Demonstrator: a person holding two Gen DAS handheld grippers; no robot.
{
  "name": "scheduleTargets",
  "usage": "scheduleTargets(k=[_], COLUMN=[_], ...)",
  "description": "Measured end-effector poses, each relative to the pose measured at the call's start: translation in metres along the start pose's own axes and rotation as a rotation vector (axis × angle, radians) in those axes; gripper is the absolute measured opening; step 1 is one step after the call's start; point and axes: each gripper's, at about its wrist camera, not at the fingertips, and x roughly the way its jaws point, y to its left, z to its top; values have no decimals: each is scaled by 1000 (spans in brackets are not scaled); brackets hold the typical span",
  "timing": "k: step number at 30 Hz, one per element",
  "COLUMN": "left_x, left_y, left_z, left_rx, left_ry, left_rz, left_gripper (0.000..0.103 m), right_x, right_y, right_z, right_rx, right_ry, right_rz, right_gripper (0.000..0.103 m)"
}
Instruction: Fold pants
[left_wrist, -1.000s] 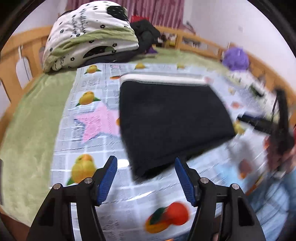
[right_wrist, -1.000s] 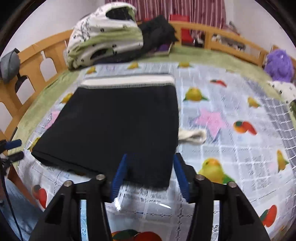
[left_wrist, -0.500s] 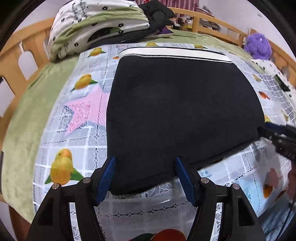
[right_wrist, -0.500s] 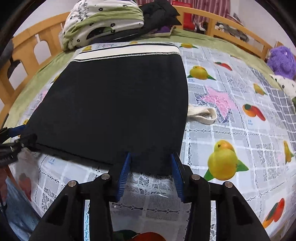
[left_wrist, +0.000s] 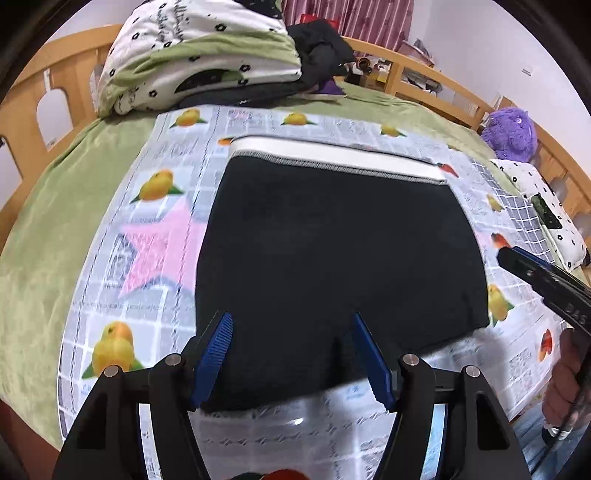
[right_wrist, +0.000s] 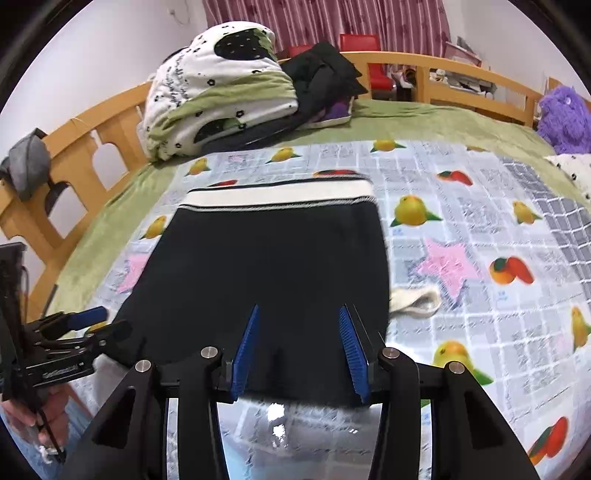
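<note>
Ahead of both grippers, the black pants (left_wrist: 332, 258) lie flat on the fruit-print cloth (right_wrist: 461, 221), white waistband farthest away. Left gripper (left_wrist: 291, 350) and right gripper (right_wrist: 299, 345) hover wide open over the near hem, holding nothing.

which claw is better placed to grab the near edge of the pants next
Probably the right claw: open, it straddles the near edge of the pants. The left claw, also open, straddles it too, but looks less centred.
</note>
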Motion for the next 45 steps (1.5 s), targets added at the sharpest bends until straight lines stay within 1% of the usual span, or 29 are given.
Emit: scheduleTargets(k=[4, 6, 9, 11, 13, 15, 17, 18, 19, 21, 22, 23, 25, 27, 28, 29, 30, 31, 32, 34, 35, 37, 39, 40, 41, 42, 43, 44, 45], left_x=[-5, -8, -5, 7, 27, 52, 77, 91, 102, 110, 111, 112, 119, 135, 143, 149, 152, 153, 149, 133, 129, 138, 157, 161, 159, 154, 147, 140, 131], left_y=[-4, -4, -3, 0, 3, 8, 14, 19, 25, 35, 41, 46, 59, 67, 68, 69, 68, 66, 63, 60, 61, 68, 73, 71, 71, 70, 69, 70, 70], left_z=[31, 54, 90, 111, 125, 131, 130, 128, 127, 129, 131, 134, 141, 144, 143, 142, 141, 141, 141, 145, 148, 148, 143, 140, 141, 143, 145, 148, 150], left_rx=[15, 25, 25, 16, 10, 16, 21, 23, 25, 27, 17, -1, -54, -89, -99, -107, -109, -109, -103, -91, -85, -113, -142, -142, -140, -130, -118, -112, -106], left_ry=[-18, -38, -86, -106, -105, -103, -77, -52, -22, -16, -21, -22, -11, 37, 57, 68, 70, 67, 49, -14, -22, 5, 47, 49, 47, 46, 38, 15, -32], left_rz=[7, 6, -2, 8, -2, 14, 41, 51, 62, 59, 54, 43, 14, -11, -44, -82, -115, -138, -146, -183, -201, -223, -200, -178, -167, -155, -152, -150, -131], left_gripper=[65, 65, 70, 70, 71, 71, 70, 70, 70, 67, 67, 67, 67, 67, 68, 62, 54, 42, 32, 27, 27, 28, 39, 48, 53, 54, 54, 54, 54], right_x=[4, 7, 18, 31, 53, 80, 114, 136, 144, 144, 145, 146, 157, 168, 172, 171, 167, 162, 155, 137, 134, 140, 163, 171, 172, 171, 167, 161, 154], right_y=[-4, -11, -24, -30, -34, -40, -51, -57, -62, -74, -79, -83, -91, -95, -94, -91, -87, -82, -78, -76, -76, -76, -81, -85, -89, -91, -93, -95, -97], right_z=[26, 49, 84, 101, 110, 109, 99, 91, 87, 90, 95, 99, 103, 103, 103, 105, 107, 108, 110, 117, 119, 118, 108, 103, 103, 105, 109, 113, 116], right_rx=[17, 49, 109, 123, 116, 99, 104, 115, 132, 165, 169, 176, 200, 234, 245, 226, 179, 148, 132, 146, 143, 113, 125, 144, 157, 165, 174, 186, 202], right_ry=[6, -2, -25, -29, -23, -6, 42, 98, 103, 65, 80, 87, 111, 130, 137, 132, 115, 93, 72, 12, 5, 25, 86, 90, 84, 99, 119, 117, 99], right_rz=[-49, -52, -47, -32, -50, -90, -101, -80, -58, 7, 50, 73, 87, 147, 164, 154, 153, 138, 136, 167, 171, 136, 106, 108, 120, 130, 133, 137, 135], right_gripper=[44, 44, 45, 48, 50, 50, 50, 50, 48, 49, 49, 49, 51, 51, 50, 49, 41, 24, 21, 19, 19, 18, 19, 20, 21, 23, 26, 27, 27])
